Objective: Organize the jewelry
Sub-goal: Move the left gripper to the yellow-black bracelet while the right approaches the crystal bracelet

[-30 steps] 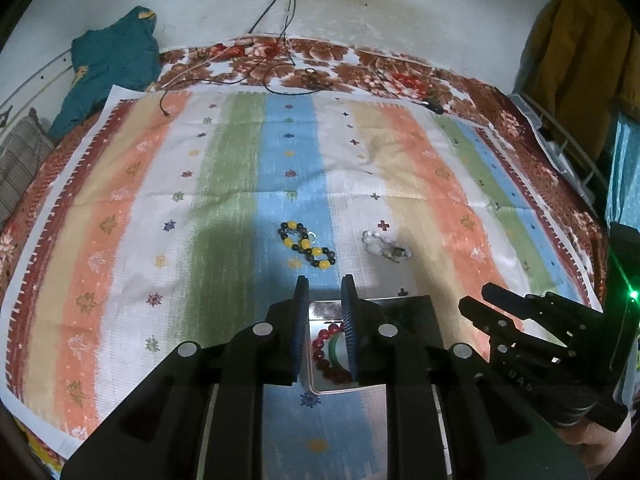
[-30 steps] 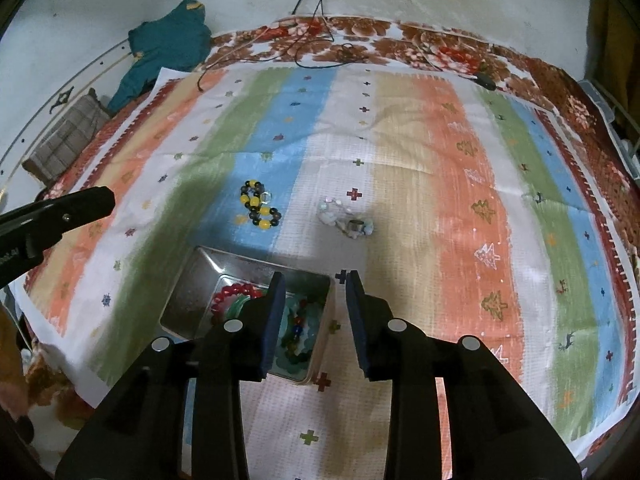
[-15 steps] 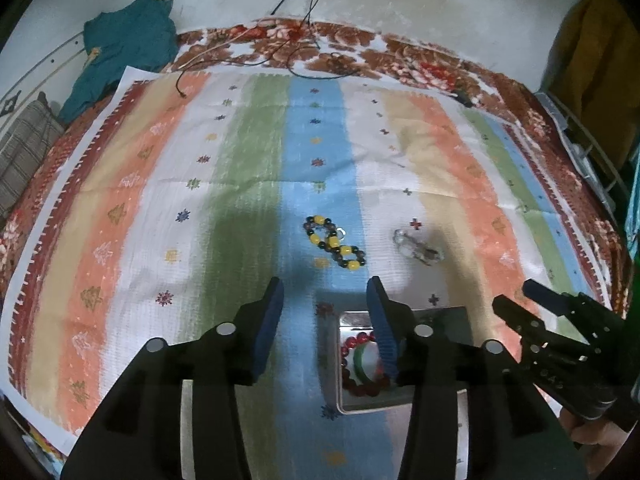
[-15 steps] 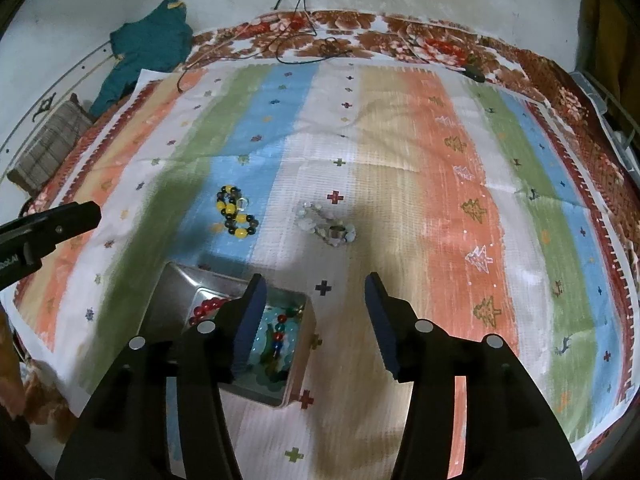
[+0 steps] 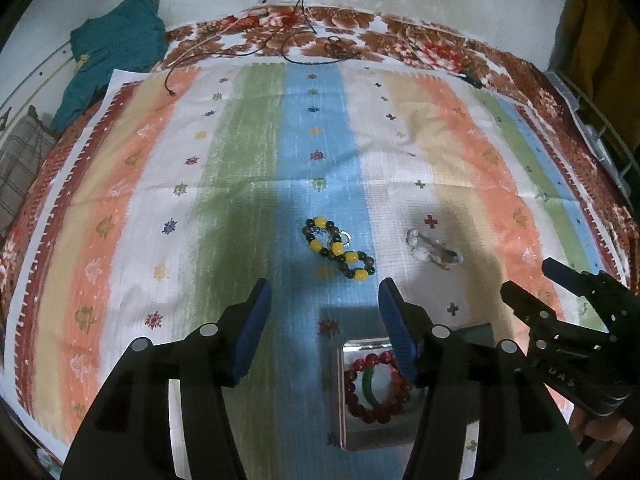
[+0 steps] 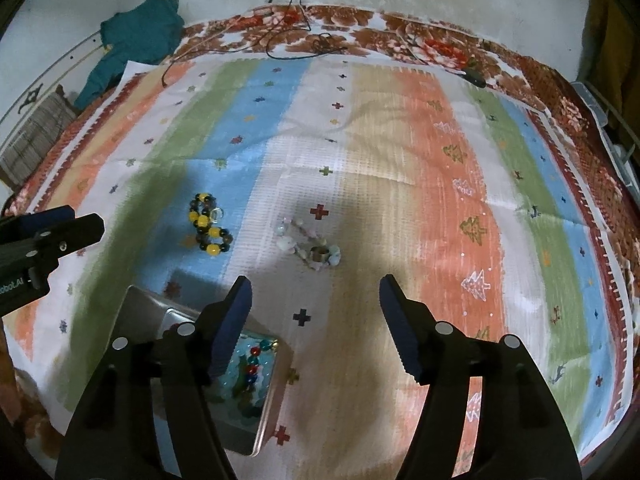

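Striped cloth (image 5: 248, 168): yellow-black bead bracelet (image 5: 338, 249) and pale bead piece (image 6: 308, 248) loose mid-cloth; metal tin (image 5: 344, 400), near edge, holding red beads. Left gripper (image 5: 324, 300), right gripper (image 6: 316, 296): wide, empty. Risks: strand slipping off a pad; tin nudged.

I see a shiny, mirror-like metal tin (image 5: 374, 438) on a coarse woven striped cloth (image 5: 240, 168). Glossy yellow-and-dark beads (image 5: 340, 250) lie beside pale, translucent beads (image 6: 306, 246). My gripper fingers (image 6: 400, 330) look matt black plastic with ridged blue pads.
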`<action>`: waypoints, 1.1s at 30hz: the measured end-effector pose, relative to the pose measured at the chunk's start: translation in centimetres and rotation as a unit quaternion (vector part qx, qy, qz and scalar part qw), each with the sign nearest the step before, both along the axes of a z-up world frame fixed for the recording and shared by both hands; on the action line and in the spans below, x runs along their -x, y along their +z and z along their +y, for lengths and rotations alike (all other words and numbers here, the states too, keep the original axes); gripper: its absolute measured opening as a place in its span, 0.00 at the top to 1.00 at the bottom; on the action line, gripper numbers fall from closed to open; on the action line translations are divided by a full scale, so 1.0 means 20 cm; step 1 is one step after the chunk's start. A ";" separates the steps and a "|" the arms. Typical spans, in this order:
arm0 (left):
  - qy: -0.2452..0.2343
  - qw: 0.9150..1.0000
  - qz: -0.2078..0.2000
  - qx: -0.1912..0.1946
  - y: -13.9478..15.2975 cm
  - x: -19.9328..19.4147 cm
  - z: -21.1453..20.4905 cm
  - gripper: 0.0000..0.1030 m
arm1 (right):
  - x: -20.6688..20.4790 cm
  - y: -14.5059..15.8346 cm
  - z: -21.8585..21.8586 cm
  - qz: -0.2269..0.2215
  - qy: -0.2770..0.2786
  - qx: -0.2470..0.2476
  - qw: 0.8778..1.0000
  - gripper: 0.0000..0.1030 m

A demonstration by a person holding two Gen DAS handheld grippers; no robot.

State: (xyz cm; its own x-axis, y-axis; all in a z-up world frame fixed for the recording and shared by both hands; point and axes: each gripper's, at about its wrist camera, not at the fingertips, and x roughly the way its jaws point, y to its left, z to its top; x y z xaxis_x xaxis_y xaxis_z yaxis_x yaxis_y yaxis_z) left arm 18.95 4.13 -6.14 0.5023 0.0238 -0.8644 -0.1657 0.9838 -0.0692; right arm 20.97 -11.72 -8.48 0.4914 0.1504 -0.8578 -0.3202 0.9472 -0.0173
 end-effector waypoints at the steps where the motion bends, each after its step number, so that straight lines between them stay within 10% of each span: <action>1: 0.002 1.000 0.001 -0.001 -0.01 -0.01 0.00 0.45 | -0.01 -0.01 0.00 0.000 -0.001 0.000 1.000 0.36; 33: 0.018 0.999 0.045 -0.009 -0.24 -0.34 0.09 0.45 | -0.32 -0.26 0.14 0.035 0.016 0.023 0.999 0.36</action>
